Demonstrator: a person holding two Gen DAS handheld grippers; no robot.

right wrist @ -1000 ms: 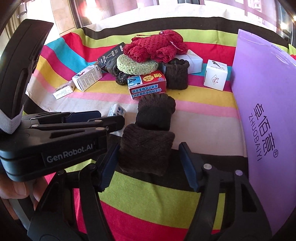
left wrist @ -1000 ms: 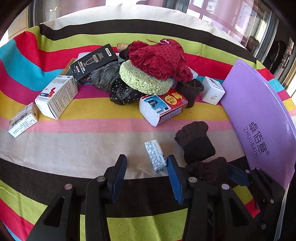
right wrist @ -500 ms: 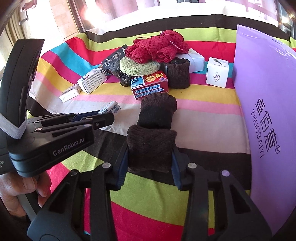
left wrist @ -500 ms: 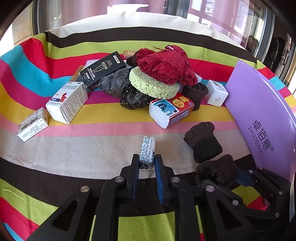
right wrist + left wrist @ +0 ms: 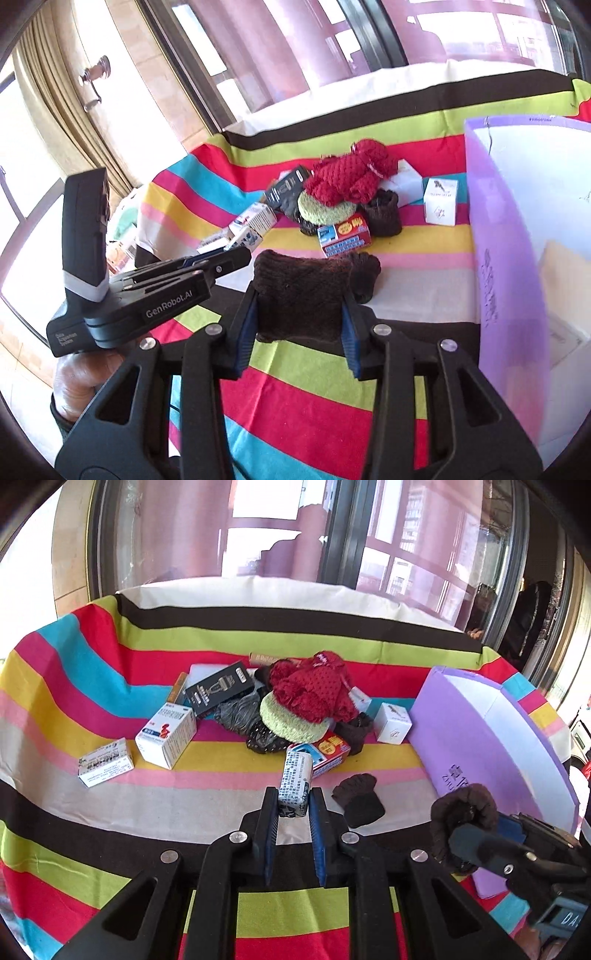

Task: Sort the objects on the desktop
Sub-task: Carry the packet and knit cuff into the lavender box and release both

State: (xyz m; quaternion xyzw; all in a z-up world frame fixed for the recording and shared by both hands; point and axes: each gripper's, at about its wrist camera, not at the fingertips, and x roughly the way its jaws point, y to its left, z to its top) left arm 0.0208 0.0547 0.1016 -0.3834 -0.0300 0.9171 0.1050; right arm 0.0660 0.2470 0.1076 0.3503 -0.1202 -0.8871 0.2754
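Lifting was the step in hand: the left tool (image 5: 293,808) was clamped on a small white printed packet (image 5: 294,782), held clear of the striped tabletop (image 5: 207,801), while the right tool (image 5: 299,314) was closed on a dark brown knitted glove (image 5: 301,291), likewise raised. Its jaws had just been closing, with the glove between them. A second brown glove (image 5: 357,800) was left lying on the cloth at about 2 o'clock from the left tool. The remaining pile, with its red knit (image 5: 314,690), green pad (image 5: 291,723) and several cartons, was seen at 12 o'clock, and an open purple box (image 5: 476,738) stood at 2 to 3 o'clock. The next move was judged to call for each item to be carried to its own place, the purple box being the likely one for the glove, and released only once over it.
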